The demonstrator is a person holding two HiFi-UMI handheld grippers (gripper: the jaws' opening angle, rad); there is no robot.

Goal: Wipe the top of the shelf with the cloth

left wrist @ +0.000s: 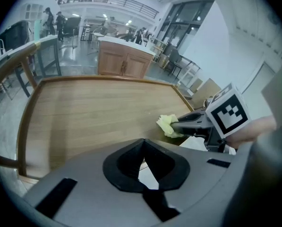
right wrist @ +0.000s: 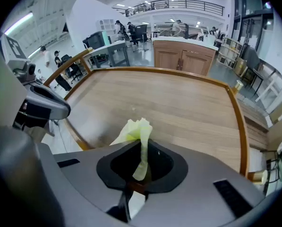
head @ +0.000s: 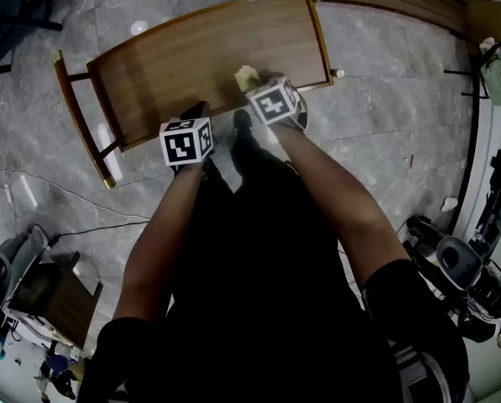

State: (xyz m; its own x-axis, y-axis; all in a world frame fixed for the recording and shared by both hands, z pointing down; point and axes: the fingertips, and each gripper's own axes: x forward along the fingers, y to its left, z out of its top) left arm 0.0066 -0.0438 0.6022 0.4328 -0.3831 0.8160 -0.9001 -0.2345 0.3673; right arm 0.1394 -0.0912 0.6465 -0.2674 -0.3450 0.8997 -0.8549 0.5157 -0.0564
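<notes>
Gripping yellow cloth point(right wrist: 137, 129) — right tongs point(right wrist: 143, 145) clenched over shelf top point(right wrist: 178, 103), left tongs point(left wrist: 143, 148) closed, empty.

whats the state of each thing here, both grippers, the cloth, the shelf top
left gripper: shut, nothing between its jaws
right gripper: shut on the cloth
cloth: bunched up, pinched in the right gripper, at the near edge of the shelf top
shelf top: bare wood apart from the cloth
</notes>
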